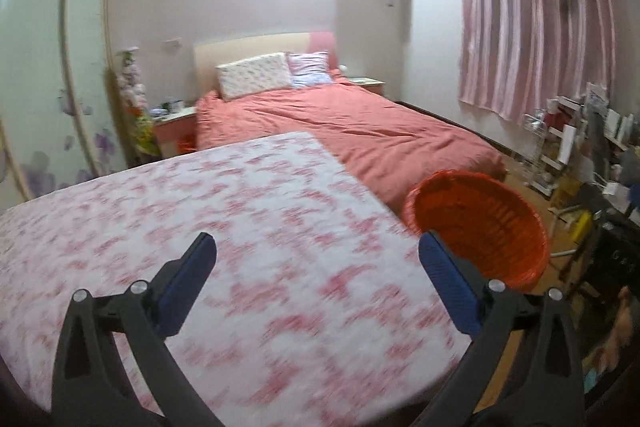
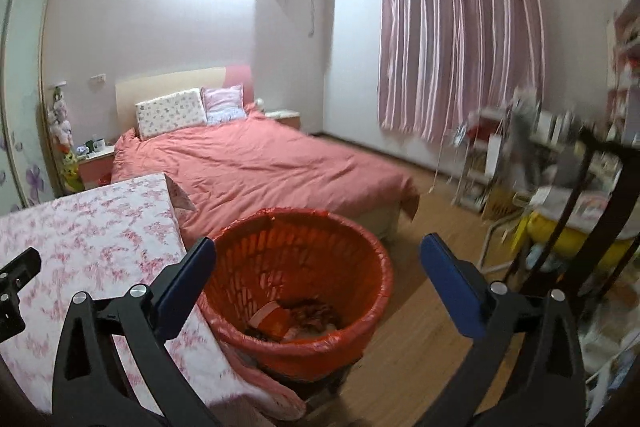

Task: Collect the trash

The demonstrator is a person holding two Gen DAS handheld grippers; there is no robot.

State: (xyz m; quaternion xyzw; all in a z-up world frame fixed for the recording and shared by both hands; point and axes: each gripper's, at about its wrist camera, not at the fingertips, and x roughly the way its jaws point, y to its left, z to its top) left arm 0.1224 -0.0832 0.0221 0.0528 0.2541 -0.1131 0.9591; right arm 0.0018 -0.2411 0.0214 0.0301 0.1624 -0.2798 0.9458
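Note:
An orange bin (image 2: pixel 296 291) lined with a red bag stands on the wood floor at the table's right corner. Trash (image 2: pixel 292 319) lies at its bottom: an orange-and-white wrapper and crumpled scraps. My right gripper (image 2: pixel 318 267) is open and empty, hovering above the bin's mouth. My left gripper (image 1: pixel 318 263) is open and empty above the table (image 1: pixel 224 227), which has a pink floral cloth. The bin (image 1: pixel 480 223) also shows in the left wrist view, to the right of that gripper. Part of the left gripper's body (image 2: pixel 14 287) shows at the left edge of the right wrist view.
A bed (image 2: pixel 256 167) with a salmon cover lies beyond the table and bin. Cluttered shelves and a rack (image 2: pixel 560 179) stand to the right under a pink curtain (image 2: pixel 460 39). A nightstand (image 1: pixel 176 127) and a glass wardrobe (image 1: pixel 48 67) are at left.

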